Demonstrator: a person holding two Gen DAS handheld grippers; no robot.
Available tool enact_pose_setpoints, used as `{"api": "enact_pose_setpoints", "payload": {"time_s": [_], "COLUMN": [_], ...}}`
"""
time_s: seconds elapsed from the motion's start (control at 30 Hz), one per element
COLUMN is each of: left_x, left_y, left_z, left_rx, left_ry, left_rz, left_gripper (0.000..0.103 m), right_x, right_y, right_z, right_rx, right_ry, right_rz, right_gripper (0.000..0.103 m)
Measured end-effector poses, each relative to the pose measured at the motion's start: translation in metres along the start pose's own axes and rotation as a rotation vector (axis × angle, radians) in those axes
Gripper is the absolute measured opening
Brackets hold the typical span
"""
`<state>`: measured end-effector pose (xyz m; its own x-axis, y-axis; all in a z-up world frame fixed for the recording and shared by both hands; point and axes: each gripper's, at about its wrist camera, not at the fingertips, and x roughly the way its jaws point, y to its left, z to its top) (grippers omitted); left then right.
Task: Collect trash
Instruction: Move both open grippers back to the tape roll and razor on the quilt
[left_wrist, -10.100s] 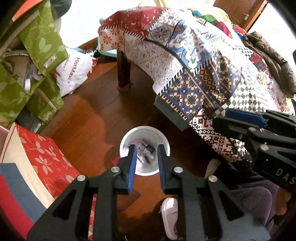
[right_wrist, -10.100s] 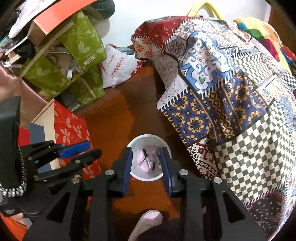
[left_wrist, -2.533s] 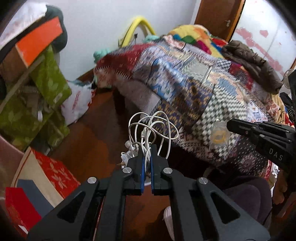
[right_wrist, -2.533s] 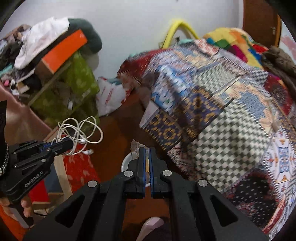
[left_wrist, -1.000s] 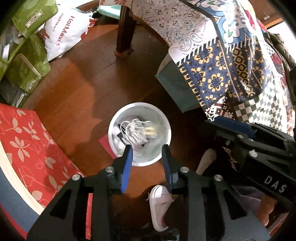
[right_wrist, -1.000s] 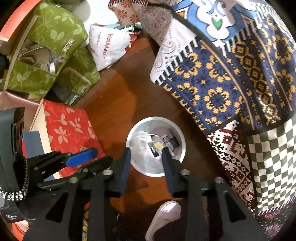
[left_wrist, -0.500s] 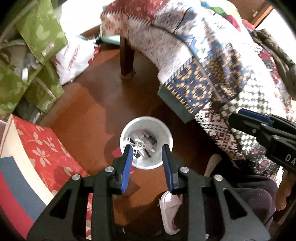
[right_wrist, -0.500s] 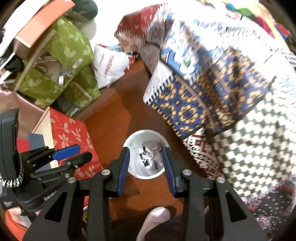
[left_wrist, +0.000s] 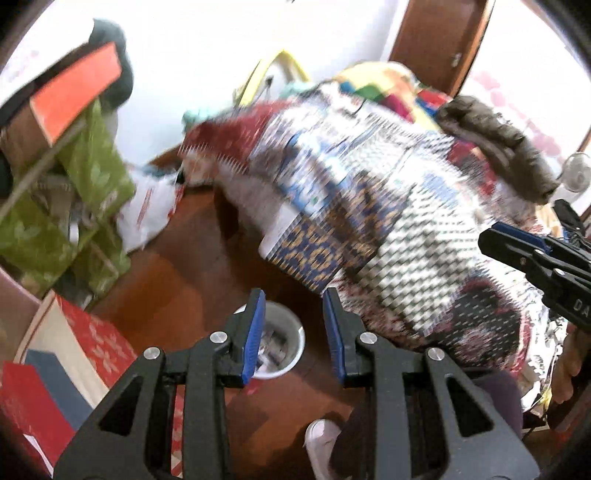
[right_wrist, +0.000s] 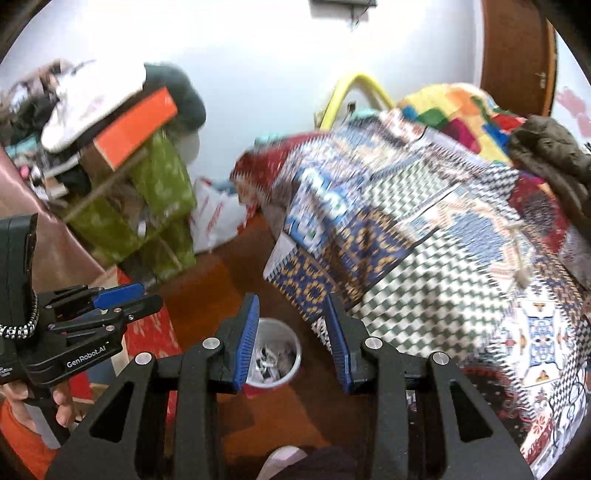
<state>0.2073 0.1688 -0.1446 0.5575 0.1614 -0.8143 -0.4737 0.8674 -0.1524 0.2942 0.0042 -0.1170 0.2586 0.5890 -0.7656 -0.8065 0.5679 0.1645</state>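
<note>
White wall (right_wrist: 258, 55), wooden floor (left_wrist: 177, 273), patchwork-covered bed (right_wrist: 424, 229), brown door (left_wrist: 436, 40).

patchwork quilt (right_wrist: 424, 236) over bed | green bags (right_wrist: 155, 206) stacked left | orange box (right_wrist: 136, 125) on top

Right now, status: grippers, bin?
Left gripper open, empty. Right gripper open, empty. Trash bin on floor below, holds trash. Nothing in the way.
</note>
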Motion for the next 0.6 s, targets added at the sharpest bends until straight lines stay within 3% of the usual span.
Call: {"api": "enact_pose_setpoints", "payload": {"time_s": [0.33,0.6], "left_x": [-0.046,-0.021], "left_y": [-0.091,-0.162], "left_z": [0.033,0.072], "left_rx": [0.131,0.206], "left_ry": [-0.172,-0.172], "left_rz": [-0.062,-0.143], "left_gripper": [0.033,0.035], "right_x": [-0.088,-0.126], "right_y": [-0.064,-0.135], "right_z": [0.004,-0.001], "right_rx": [0.072,0.160], "right_ry": [-0.181,-0.222], "right_rz": [-0.104,-0.212], "right_gripper": [0.034,0.034]}}
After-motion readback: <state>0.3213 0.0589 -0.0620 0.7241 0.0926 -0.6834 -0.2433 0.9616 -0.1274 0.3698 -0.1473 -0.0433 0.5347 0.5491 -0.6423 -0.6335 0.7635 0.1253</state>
